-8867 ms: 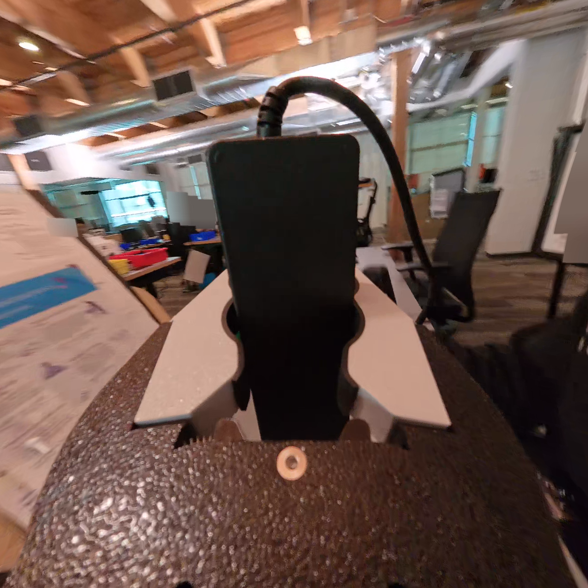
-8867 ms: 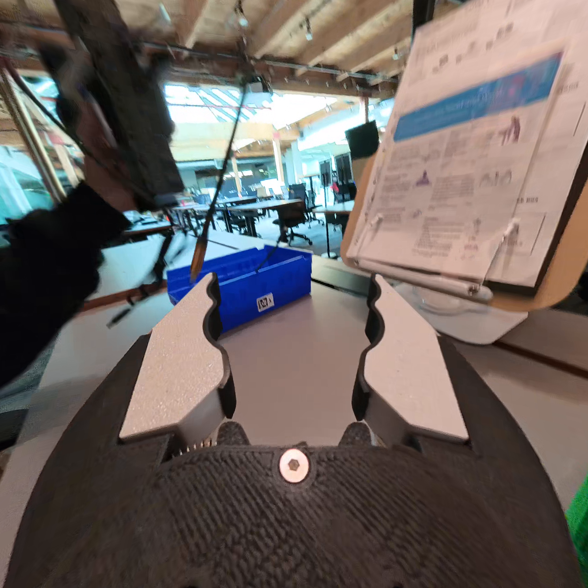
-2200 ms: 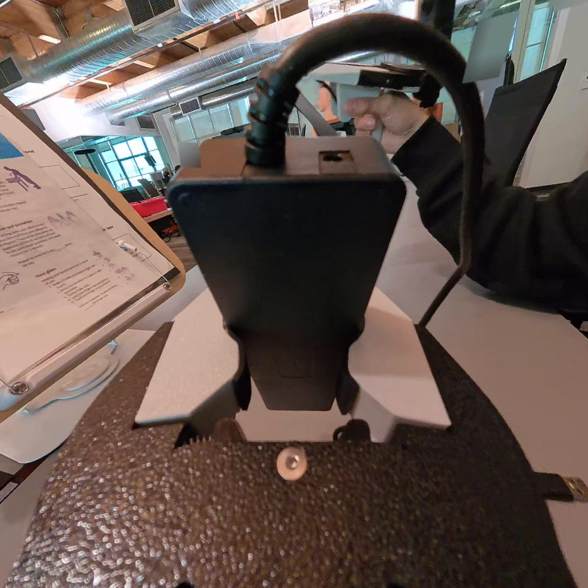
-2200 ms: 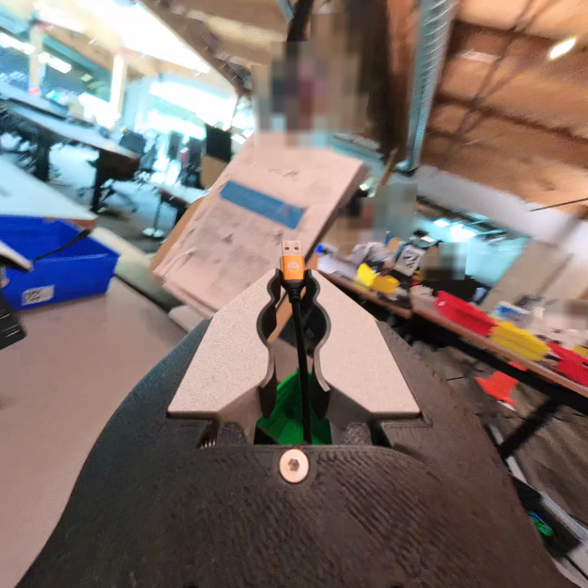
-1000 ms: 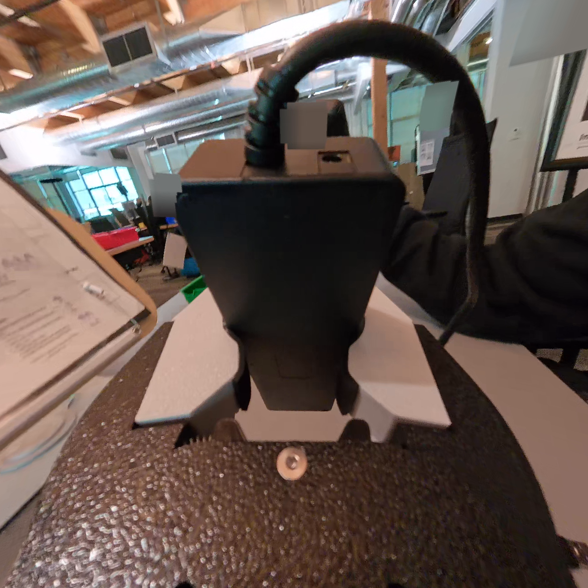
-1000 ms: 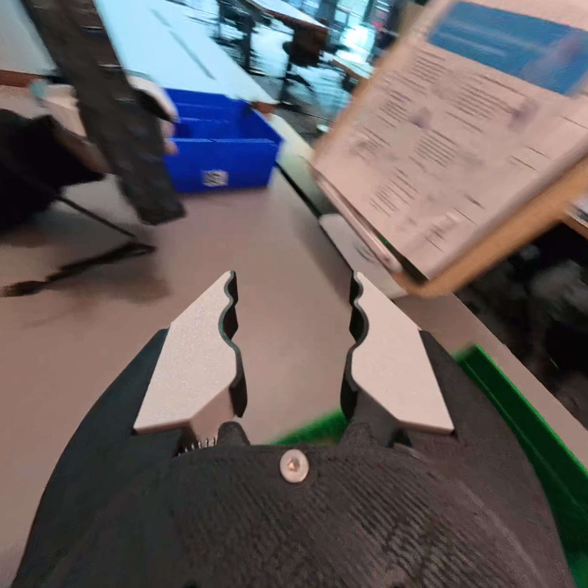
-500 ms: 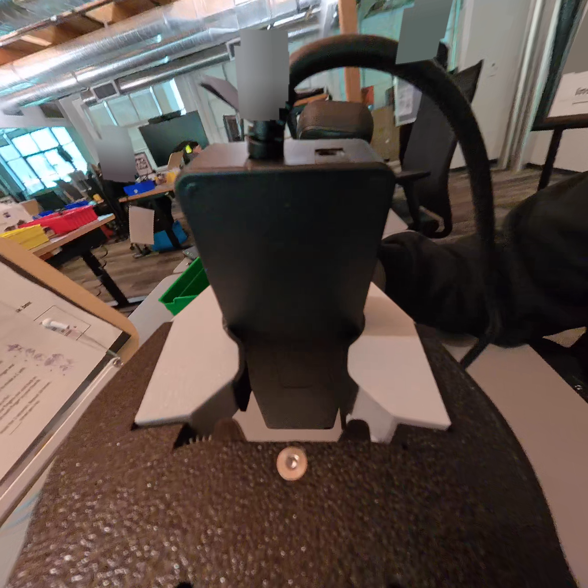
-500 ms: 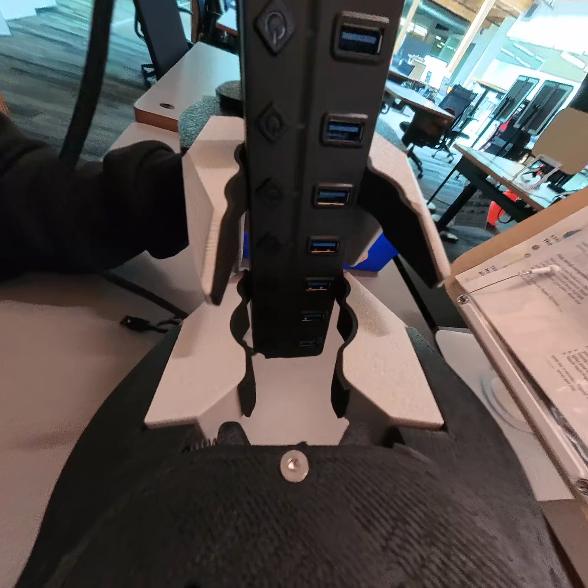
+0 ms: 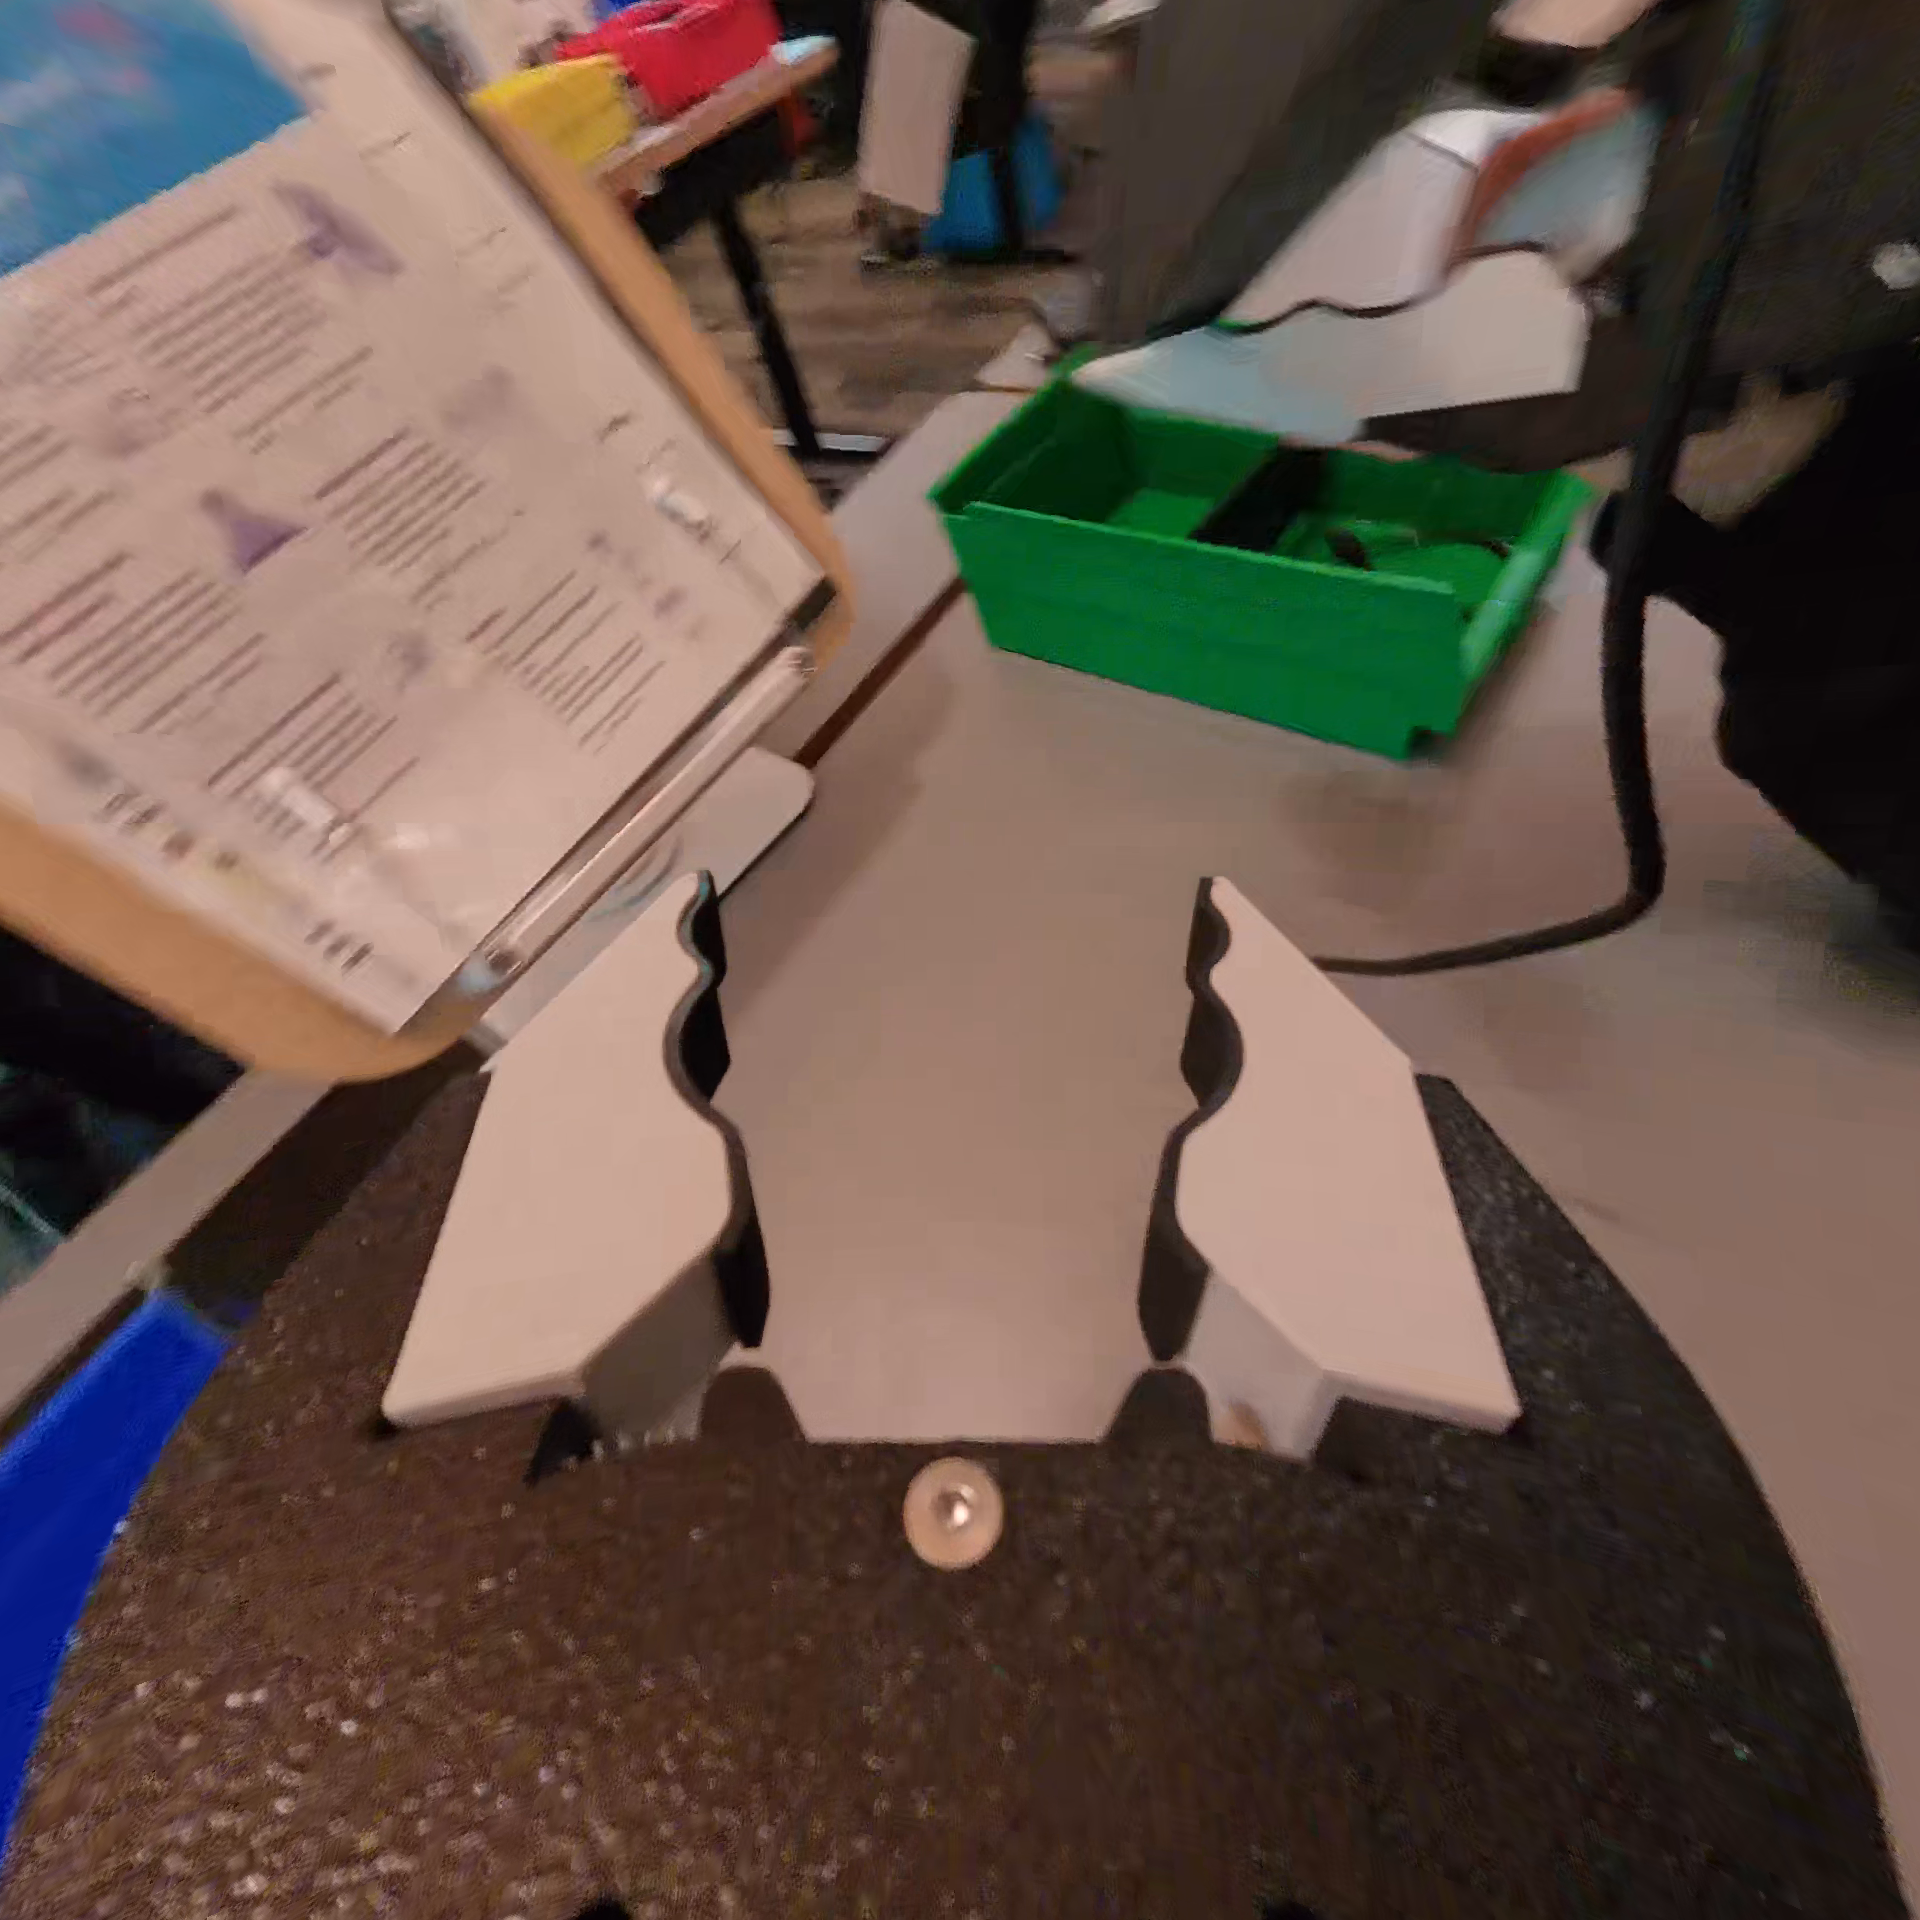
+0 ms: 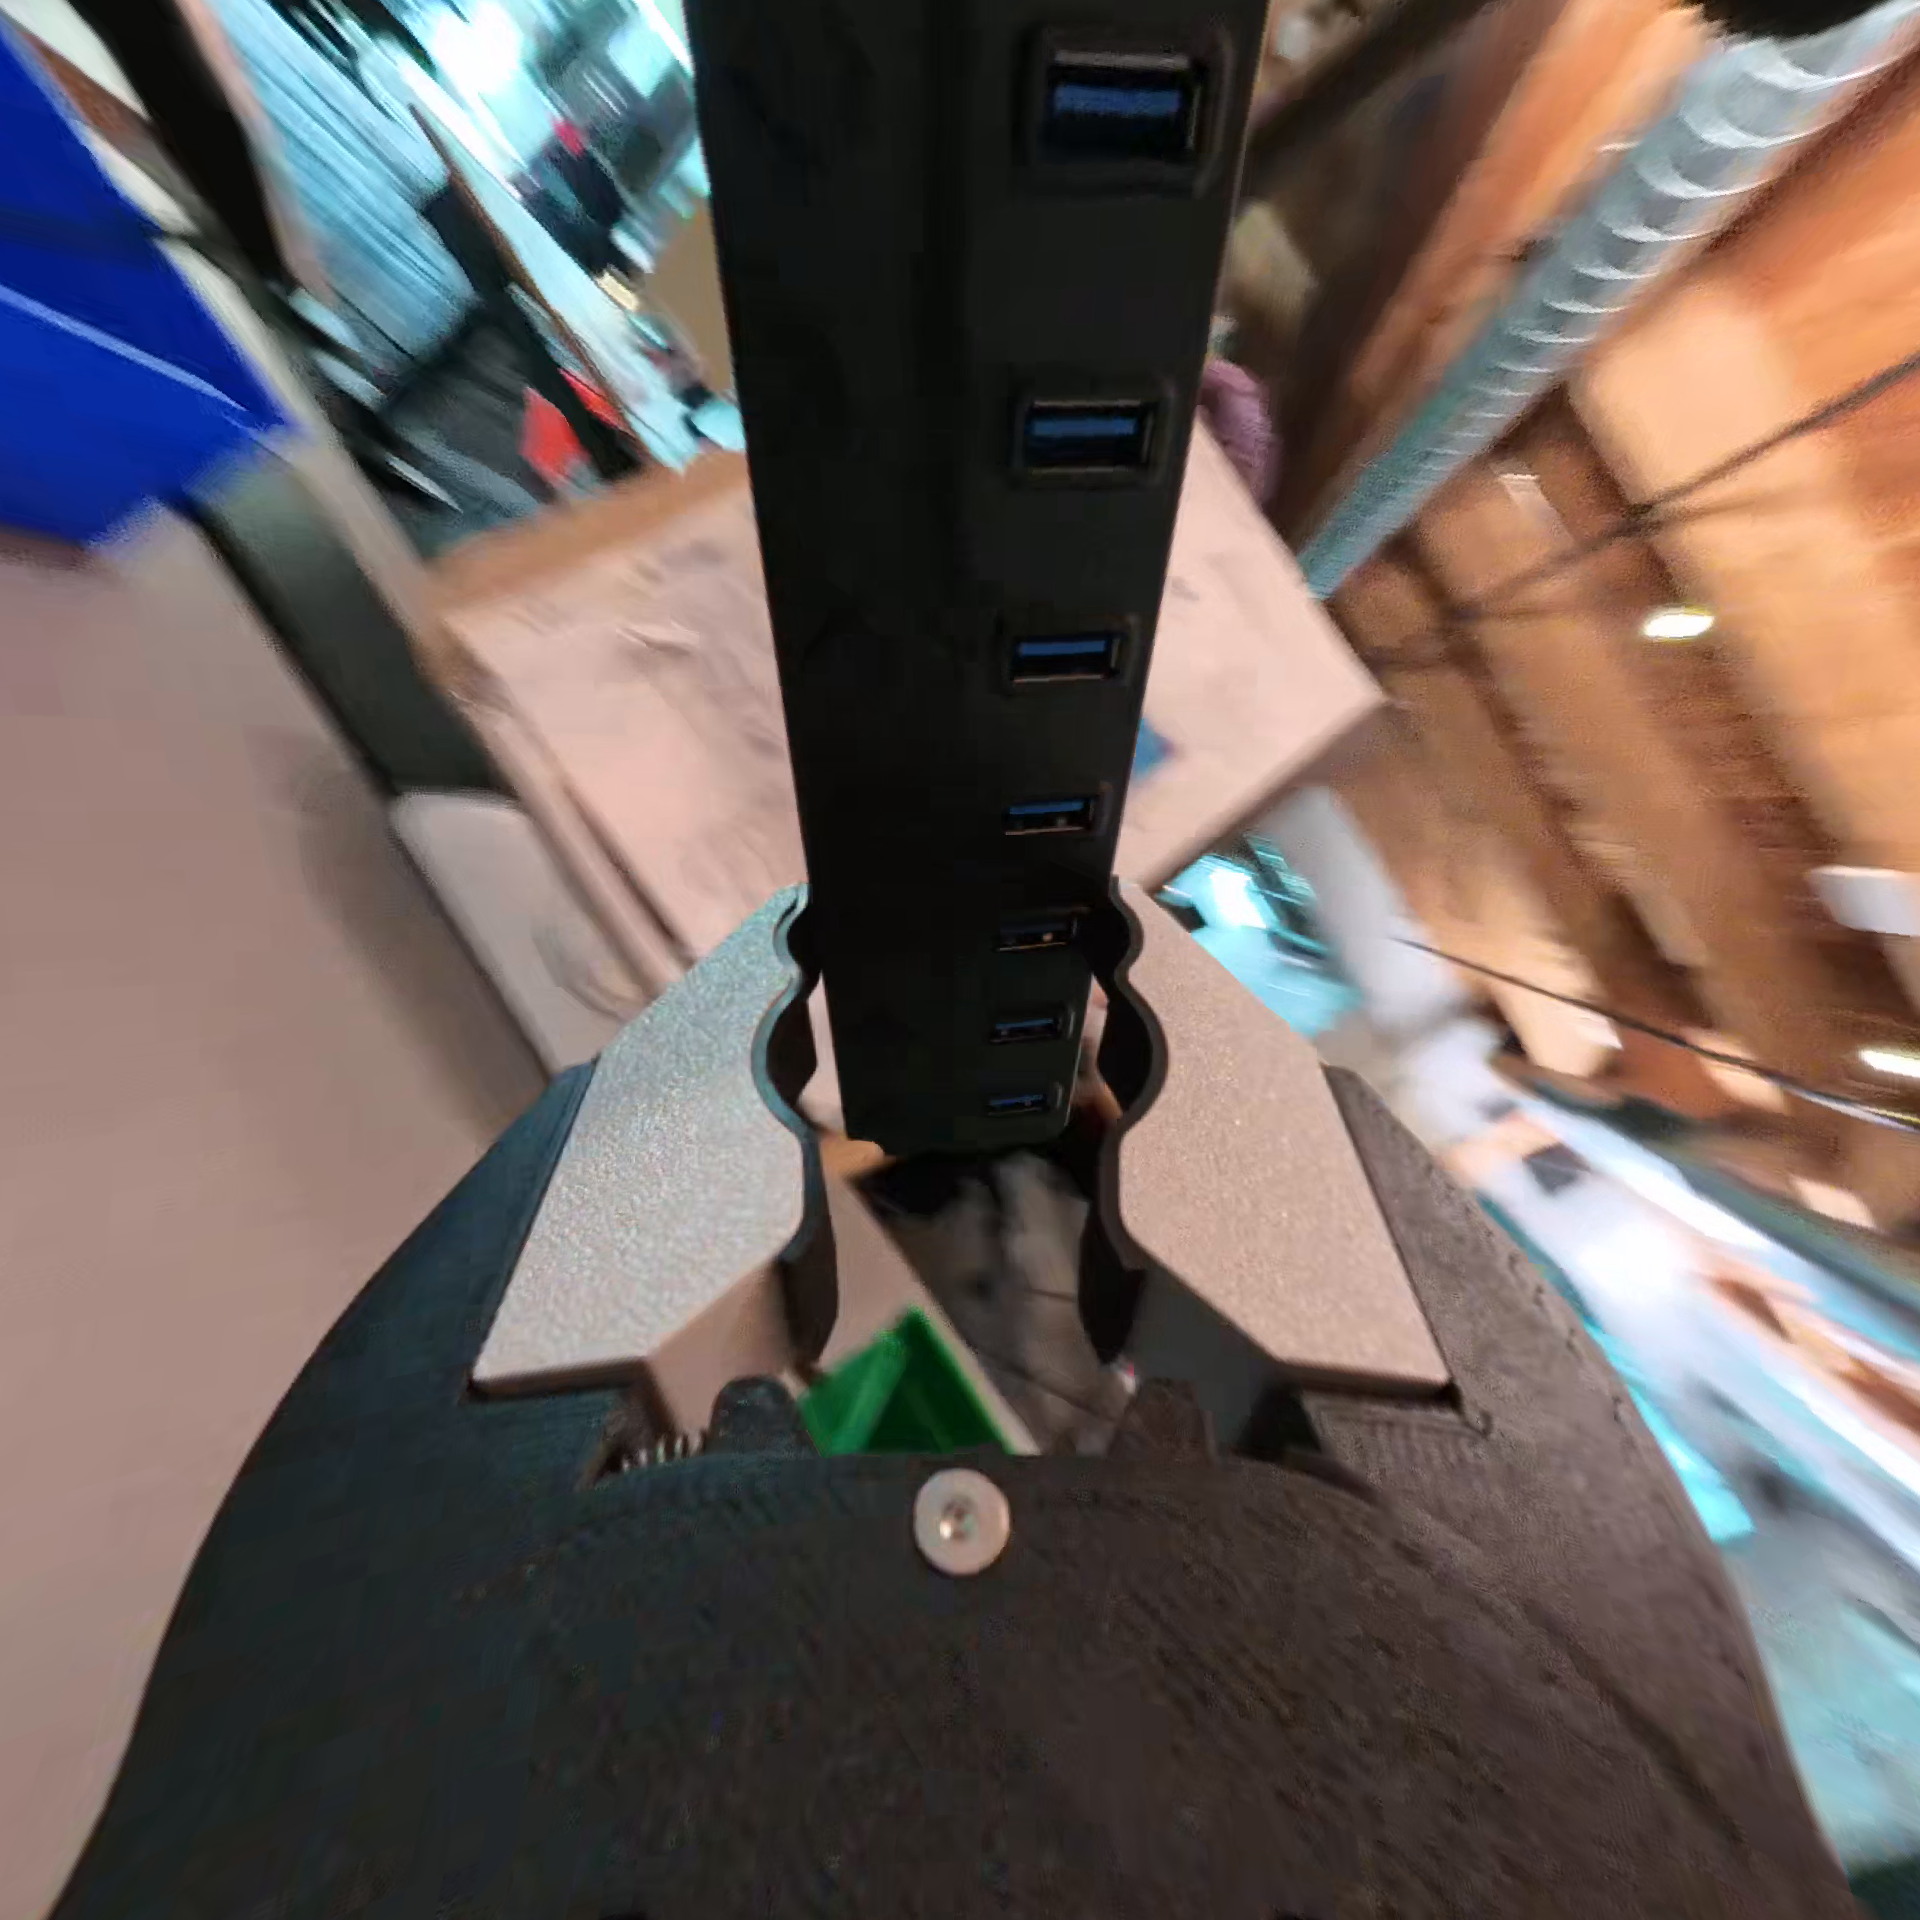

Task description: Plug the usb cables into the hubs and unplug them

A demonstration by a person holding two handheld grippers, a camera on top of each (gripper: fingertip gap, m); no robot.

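My right gripper (image 10: 956, 935) is shut on the lower end of a black USB hub (image 10: 935, 520), held upright in the air. The hub has a column of several blue ports (image 10: 1086, 431) facing the camera. My left gripper (image 9: 951, 914) is open and empty, low over the grey table (image 9: 1039, 810). In the left wrist view the hub's black cable (image 9: 1626, 675) hangs down at the right and trails onto the table. The right gripper's pale fingers (image 9: 1299, 384) show blurred above a green bin. No loose USB plug is in view.
A green bin (image 9: 1195, 613) holding dark items stands ahead of the left gripper; a corner of it shows in the right wrist view (image 10: 894, 1392). A document stand (image 9: 364, 499) leans at the left. A blue bin (image 9: 62, 1455) is at the lower left edge.
The hub has passed from my left gripper to my right one. The left gripper opened and tipped down toward the table. The right gripper closed on the hub and swung up.
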